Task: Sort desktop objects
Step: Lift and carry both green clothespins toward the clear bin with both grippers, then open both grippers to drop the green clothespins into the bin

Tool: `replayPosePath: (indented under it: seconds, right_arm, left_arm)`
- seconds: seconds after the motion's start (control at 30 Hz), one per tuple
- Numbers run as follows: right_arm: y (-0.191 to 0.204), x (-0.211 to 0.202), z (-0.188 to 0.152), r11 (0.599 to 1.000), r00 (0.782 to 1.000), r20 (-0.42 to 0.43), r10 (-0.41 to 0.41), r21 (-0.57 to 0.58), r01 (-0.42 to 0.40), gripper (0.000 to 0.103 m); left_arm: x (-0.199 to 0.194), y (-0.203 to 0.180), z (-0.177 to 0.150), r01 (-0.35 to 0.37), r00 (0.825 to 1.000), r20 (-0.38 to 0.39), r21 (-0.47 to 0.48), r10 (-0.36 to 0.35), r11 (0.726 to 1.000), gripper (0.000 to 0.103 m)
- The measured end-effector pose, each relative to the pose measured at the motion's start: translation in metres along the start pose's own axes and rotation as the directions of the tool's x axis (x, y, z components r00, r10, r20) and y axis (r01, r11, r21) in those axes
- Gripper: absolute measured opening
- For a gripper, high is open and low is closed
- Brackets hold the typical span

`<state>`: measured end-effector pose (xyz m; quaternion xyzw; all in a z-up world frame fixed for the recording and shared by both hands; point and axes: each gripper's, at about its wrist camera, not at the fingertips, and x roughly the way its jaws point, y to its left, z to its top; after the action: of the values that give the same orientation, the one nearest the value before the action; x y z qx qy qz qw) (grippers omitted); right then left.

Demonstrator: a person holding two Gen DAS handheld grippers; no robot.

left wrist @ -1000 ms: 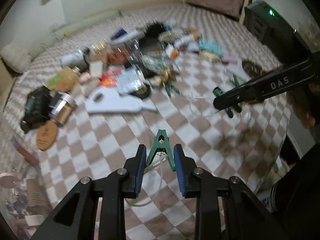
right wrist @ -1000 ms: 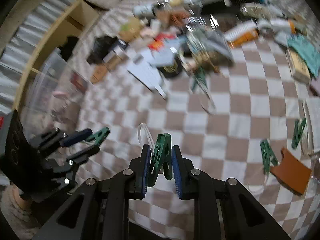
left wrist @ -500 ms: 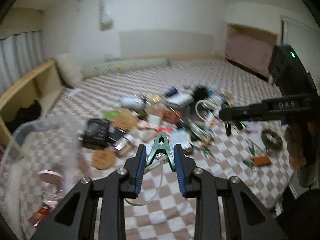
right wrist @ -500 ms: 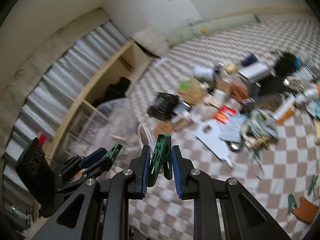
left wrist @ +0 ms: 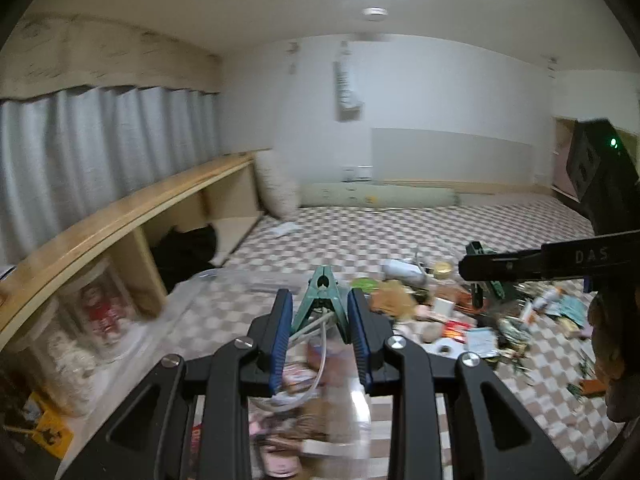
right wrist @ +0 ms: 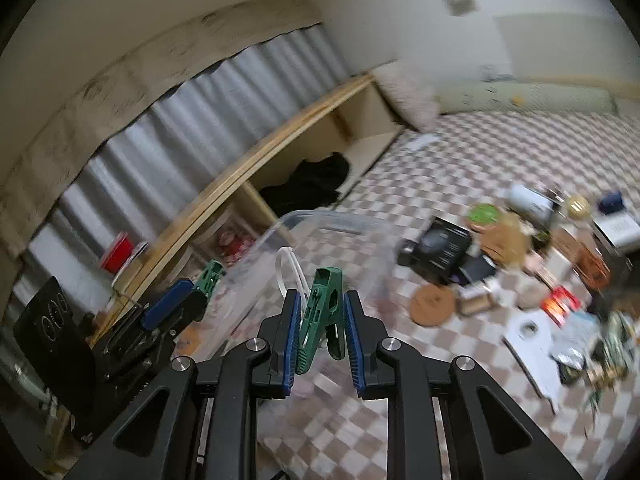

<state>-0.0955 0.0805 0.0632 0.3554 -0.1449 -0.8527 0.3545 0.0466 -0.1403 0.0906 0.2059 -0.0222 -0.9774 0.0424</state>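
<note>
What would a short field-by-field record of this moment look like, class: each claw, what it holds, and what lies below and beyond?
left claw: shut on a green clothes peg with a pale cord hanging from it
right claw: shut on a second green peg
below the claws: clear plastic bin
floor: checked cloth
beyond: pile of mixed objects
image quality: blurred

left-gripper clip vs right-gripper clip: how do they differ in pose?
1. The left clip faces the left wrist camera flat, its V spread between the pads; the right clip sits edge-on to the right wrist camera.
2. The left clip stands upright and centred in the left gripper; the right clip is tilted, lying against one pad of the right gripper.

Shared: both are green spring clips, each trailing a pale loop, held over the clear bin.
</note>
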Motion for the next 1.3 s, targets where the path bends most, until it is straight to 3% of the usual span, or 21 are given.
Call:
replayPosePath:
  seconds: [0.27,0.47,0.6,0.8,1.1,1.3]
  right_arm:
    - [0.066,0.073,0.019,0.991,0.996,-0.067,0.062,-0.115,-0.069,0.022]
    - [0.07,0.129,-0.002,0.987,0.98,-0.197,-0.008,-0.162,-0.025,0.022]
    - [0.066,0.162,-0.021,0.979,0.954,-0.287,-0.082,-0.201,0.023,0.022]
    - [0.062,0.209,-0.047,0.96,0.893,-0.407,-0.191,-0.268,0.084,0.022]
    - [0.068,0.224,-0.052,0.937,0.874,-0.407,-0.264,-0.324,0.132,0.022]
    - [0.066,0.226,-0.051,0.933,0.864,-0.414,-0.287,-0.325,0.155,0.022]
  left_arm:
    - [-0.001,0.069,-0.022,-0.15,0.987,-0.064,-0.08,0.145,0.985,0.028]
    - [0.018,0.095,-0.052,-0.222,0.958,-0.205,-0.092,0.199,0.971,0.028]
    - [0.04,0.103,-0.074,-0.226,0.926,-0.33,-0.088,0.186,0.97,0.028]
    - [0.056,0.109,-0.089,-0.189,0.905,-0.405,-0.11,0.13,0.976,0.028]
    - [0.072,0.096,-0.087,-0.151,0.893,-0.44,-0.106,0.09,0.983,0.028]
    - [0.079,0.091,-0.09,-0.171,0.879,-0.463,-0.079,0.116,0.982,0.029]
